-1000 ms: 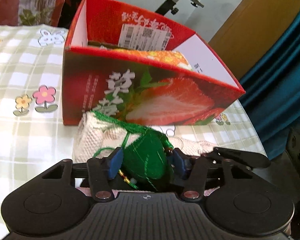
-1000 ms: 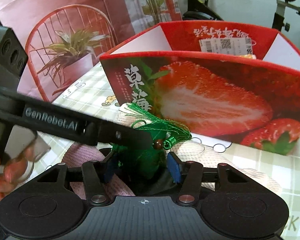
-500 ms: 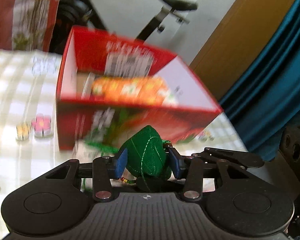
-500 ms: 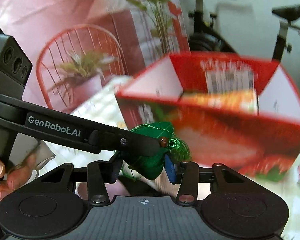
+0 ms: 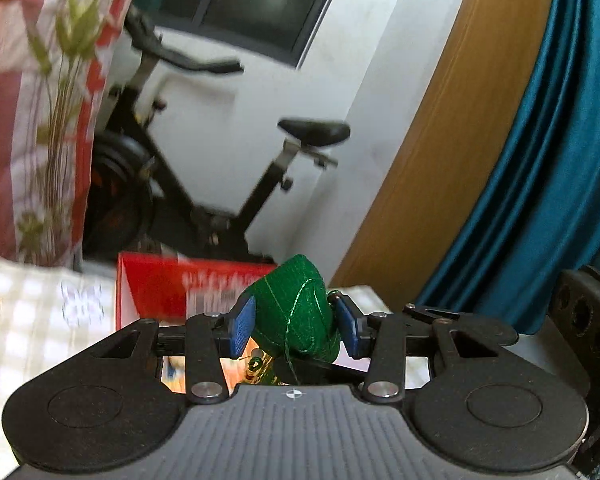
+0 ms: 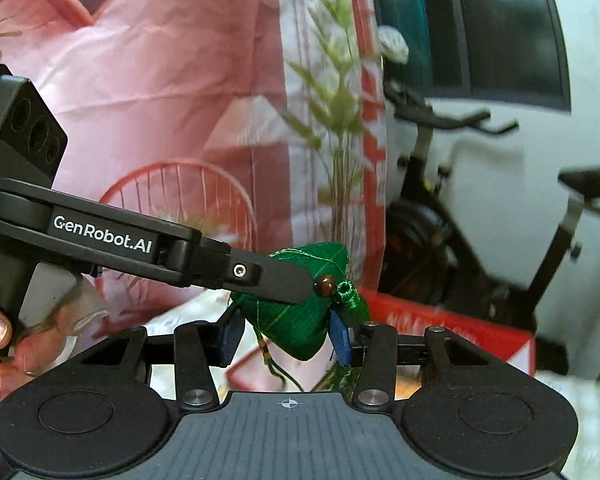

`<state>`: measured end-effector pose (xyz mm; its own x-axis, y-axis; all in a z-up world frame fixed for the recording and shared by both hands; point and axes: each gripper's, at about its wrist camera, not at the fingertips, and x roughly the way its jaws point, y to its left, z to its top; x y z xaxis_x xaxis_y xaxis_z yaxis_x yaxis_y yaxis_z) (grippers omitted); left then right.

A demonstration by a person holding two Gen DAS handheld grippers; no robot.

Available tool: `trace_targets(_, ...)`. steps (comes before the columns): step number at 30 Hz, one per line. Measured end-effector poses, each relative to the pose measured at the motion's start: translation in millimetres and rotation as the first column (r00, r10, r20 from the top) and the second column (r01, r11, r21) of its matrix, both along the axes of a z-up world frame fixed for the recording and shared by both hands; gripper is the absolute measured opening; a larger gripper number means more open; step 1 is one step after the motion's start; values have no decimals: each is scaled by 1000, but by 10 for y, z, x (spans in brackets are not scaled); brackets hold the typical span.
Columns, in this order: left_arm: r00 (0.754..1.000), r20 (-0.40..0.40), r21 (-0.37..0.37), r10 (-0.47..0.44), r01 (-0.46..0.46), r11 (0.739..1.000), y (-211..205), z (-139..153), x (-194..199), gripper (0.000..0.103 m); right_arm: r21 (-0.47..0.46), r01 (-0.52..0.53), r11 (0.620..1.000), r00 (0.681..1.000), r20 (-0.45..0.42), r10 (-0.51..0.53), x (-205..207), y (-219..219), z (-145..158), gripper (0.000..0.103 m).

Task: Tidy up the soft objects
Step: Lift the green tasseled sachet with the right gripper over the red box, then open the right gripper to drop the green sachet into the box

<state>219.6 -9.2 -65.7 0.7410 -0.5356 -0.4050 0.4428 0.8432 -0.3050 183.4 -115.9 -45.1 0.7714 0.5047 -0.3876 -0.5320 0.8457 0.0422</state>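
- I count one green pouch (image 5: 296, 316), one red box (image 5: 172, 292) and two claws.
- My left claw (image 5: 294, 326) and right claw (image 6: 284, 332) are both clamped on the pouch; it hangs in the air above the box.
- A brown bead (image 6: 326, 285) sits at its tassel knot.
- The table (image 5: 32, 320) wears a checked cloth; an exercise bike (image 5: 220, 168) stands behind, blue curtain (image 5: 540, 160) at right.
- "GenRobot.AI" reads on the left claw's arm (image 6: 102, 236); the box's printing is blurred.
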Motion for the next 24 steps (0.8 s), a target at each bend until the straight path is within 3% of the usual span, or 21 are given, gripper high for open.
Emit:
trace_targets(4,998,62,32,19,-21,999,-96,89,110,47,-65,10,998,996,92,-4,137,71,91,42)
trace_targets(7,997,68,41,29,-32,999,-109,73,199,47,-85,16,996,994,105,-7,267,111,62,42)
trace_targets(11,999,21,35,27,-28,999,-61,-105,349,47,-86,15,996,997,73,-9,451,135,-131,43)
trace_targets(18,990,-142,26,28,-24,999,74,-645,627,47,-101,18,995,998,-51,-24,661,185,-733,43)
trace_targets(24,979,-203,41,30,-22,999,102,-879,768,47,-115,58,992,987,-144,-75,759,202,-1037,43)
